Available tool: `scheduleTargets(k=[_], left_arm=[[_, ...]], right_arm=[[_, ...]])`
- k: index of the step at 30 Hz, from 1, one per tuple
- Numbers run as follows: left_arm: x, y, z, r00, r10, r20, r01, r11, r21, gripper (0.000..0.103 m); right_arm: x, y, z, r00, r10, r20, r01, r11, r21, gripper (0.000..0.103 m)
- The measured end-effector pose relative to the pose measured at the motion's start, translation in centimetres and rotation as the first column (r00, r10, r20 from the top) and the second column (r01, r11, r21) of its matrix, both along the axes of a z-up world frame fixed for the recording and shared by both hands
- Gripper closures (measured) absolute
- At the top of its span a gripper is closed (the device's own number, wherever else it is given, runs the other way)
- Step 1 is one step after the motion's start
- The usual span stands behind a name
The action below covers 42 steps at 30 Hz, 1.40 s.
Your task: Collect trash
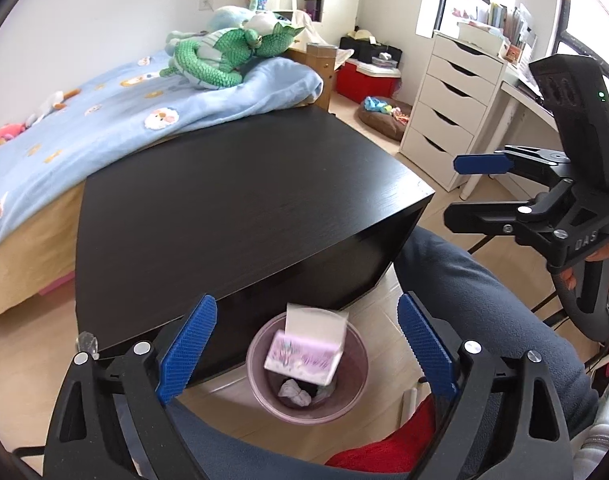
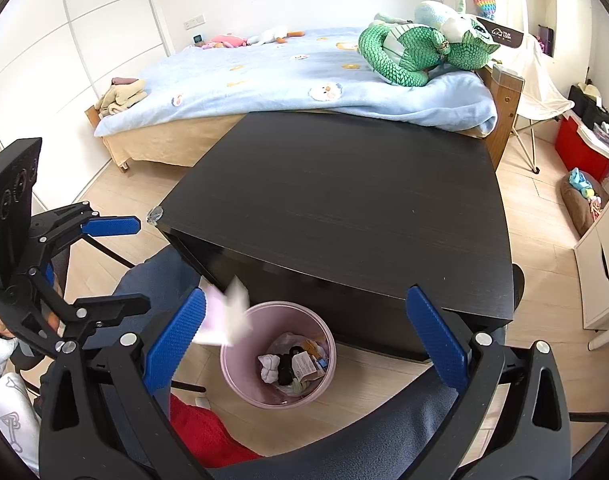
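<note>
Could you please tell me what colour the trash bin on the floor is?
The bin is pale pink, clearest in the right wrist view.

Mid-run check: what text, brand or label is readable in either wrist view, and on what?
"DAS": embossed on the right gripper body, left wrist view.
Dark banner behind the green plush dragon: white logo and lettering, too small to read.
Falling pink-and-white packet over the pink bin: print blurred.
Tag on trash in the bin: unreadable.
</note>
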<state>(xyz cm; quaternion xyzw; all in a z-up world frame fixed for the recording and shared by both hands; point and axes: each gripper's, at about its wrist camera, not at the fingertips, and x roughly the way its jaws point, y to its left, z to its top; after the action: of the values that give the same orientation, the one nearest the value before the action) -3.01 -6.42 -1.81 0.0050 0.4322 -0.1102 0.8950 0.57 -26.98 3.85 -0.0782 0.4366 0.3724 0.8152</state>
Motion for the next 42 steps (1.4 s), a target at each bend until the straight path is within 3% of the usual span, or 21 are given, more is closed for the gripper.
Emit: scheduleTargets(k=[4, 15, 29, 42], left_arm=[[0.1, 0.4, -0.1, 1.000, 0.028, -0.003, -0.028, 1.000, -0.006, 0.008], [0.4, 2.5, 0.2, 0.995, 0.100, 0.012, -0.099, 0.995, -0.032, 0.008], [3.1, 5.3, 3.0, 0.978, 0.178, 0.112, -0.180, 0.984, 0.008, 0.008], [5.1, 6.1, 3.4, 0.968, 0.227, 0.108, -0.227, 0.974, -0.012, 0.006]], right_arm=[[0.0, 0.0, 0.0, 1.000, -0.001, 0.002, 0.001, 1.000, -0.002, 0.004], [0.0, 0.6, -0.2, 1.000, -0.015, 0.009, 0.015, 1.000, -0.017, 0.003], [4.0, 2.7, 2.2, 0.995, -0.080, 0.066, 0.079, 0.997, 0.007, 0.003], [5.4, 4.2, 3.0, 0.995, -0.055, 0.081, 0.053, 0.998, 0.018, 0.003]])
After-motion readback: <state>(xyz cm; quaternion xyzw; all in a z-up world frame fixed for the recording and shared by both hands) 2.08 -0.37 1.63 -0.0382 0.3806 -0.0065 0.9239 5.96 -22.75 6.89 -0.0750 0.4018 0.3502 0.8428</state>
